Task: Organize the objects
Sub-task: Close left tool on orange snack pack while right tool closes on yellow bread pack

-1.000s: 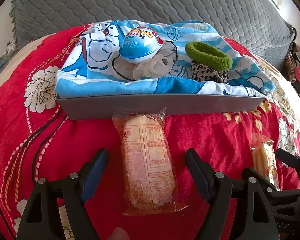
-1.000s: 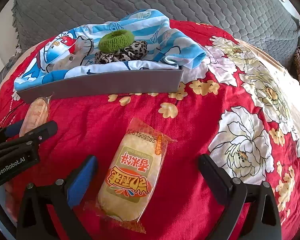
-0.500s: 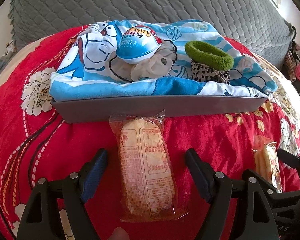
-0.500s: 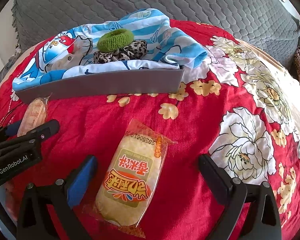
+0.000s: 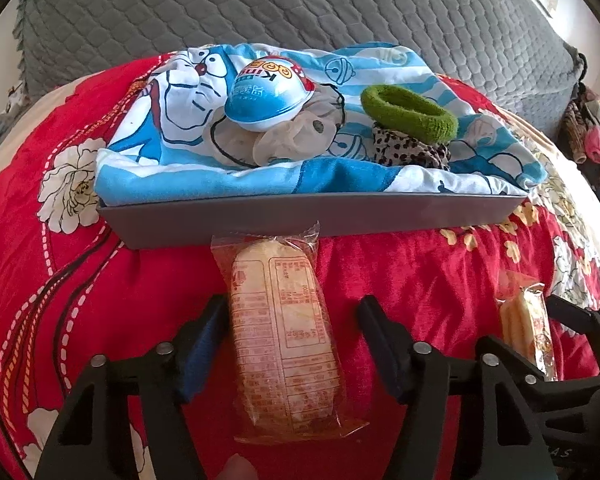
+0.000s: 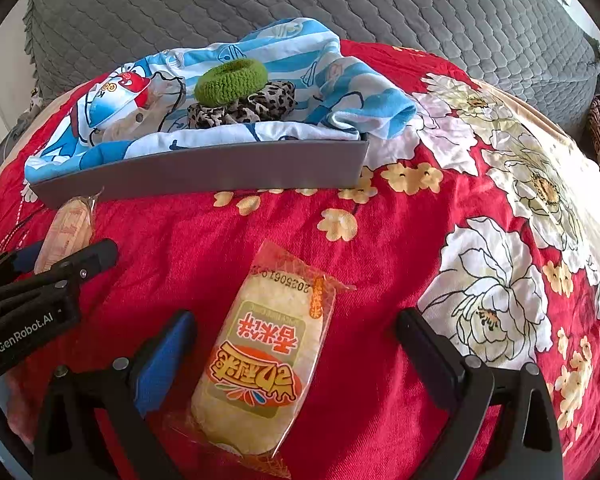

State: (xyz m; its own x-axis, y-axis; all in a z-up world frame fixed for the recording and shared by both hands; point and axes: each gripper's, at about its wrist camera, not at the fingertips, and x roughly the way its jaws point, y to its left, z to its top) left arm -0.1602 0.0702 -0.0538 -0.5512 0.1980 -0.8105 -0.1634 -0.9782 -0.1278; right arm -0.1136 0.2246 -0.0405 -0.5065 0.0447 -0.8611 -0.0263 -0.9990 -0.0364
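Two wrapped rice crackers (unheld) lie inside wide-open grippers: left gripper point(image 5: 292, 322), right gripper point(image 6: 296, 334).

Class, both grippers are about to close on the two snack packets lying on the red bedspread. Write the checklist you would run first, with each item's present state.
1. Left gripper open: ok.
2. Left packet lies between its fingers: ok.
3. Right gripper open: ok.
4. Right packet centred between its fingers: not ok, it lies tilted and nearer the blue finger.
5. Room in the grey tray for both packets: cannot tell; blue cloth, green band and toy egg fill it.
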